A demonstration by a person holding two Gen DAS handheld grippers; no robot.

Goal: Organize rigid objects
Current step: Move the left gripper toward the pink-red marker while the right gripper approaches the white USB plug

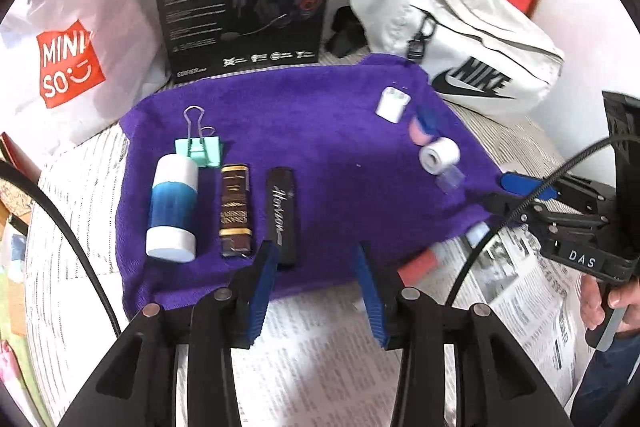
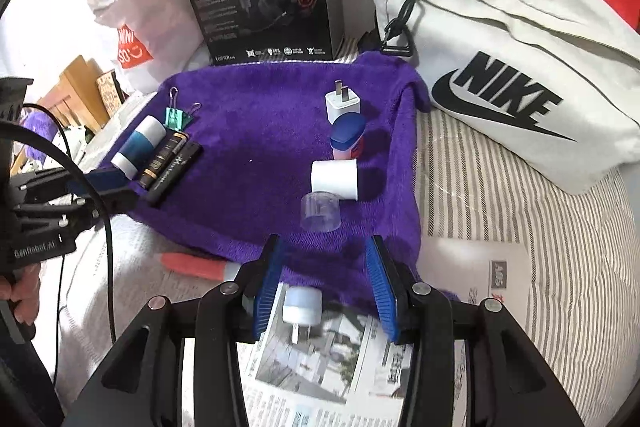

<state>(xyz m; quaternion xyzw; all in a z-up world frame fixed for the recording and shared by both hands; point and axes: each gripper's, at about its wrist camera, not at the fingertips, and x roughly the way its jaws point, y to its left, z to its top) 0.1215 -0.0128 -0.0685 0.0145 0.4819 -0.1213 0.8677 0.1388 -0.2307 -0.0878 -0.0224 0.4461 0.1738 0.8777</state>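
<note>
Left gripper (image 1: 316,259): jaws being held apart, nothing gripped, lower centre.
Right gripper (image 2: 324,259): likewise released, over purple towel (image 2: 260,131).
Black tube (image 1: 283,215): being left lying beside left pad.

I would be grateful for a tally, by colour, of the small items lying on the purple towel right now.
White or white-and-blue: 3 (bottle, charger plug, tape roll)
Black or dark: 2 (brown-and-gold tube, black tube)
Green: 1 (binder clip)
Pink with blue cap: 1 (small tub)
Clear: 1 (cap)
Total: 8
</note>
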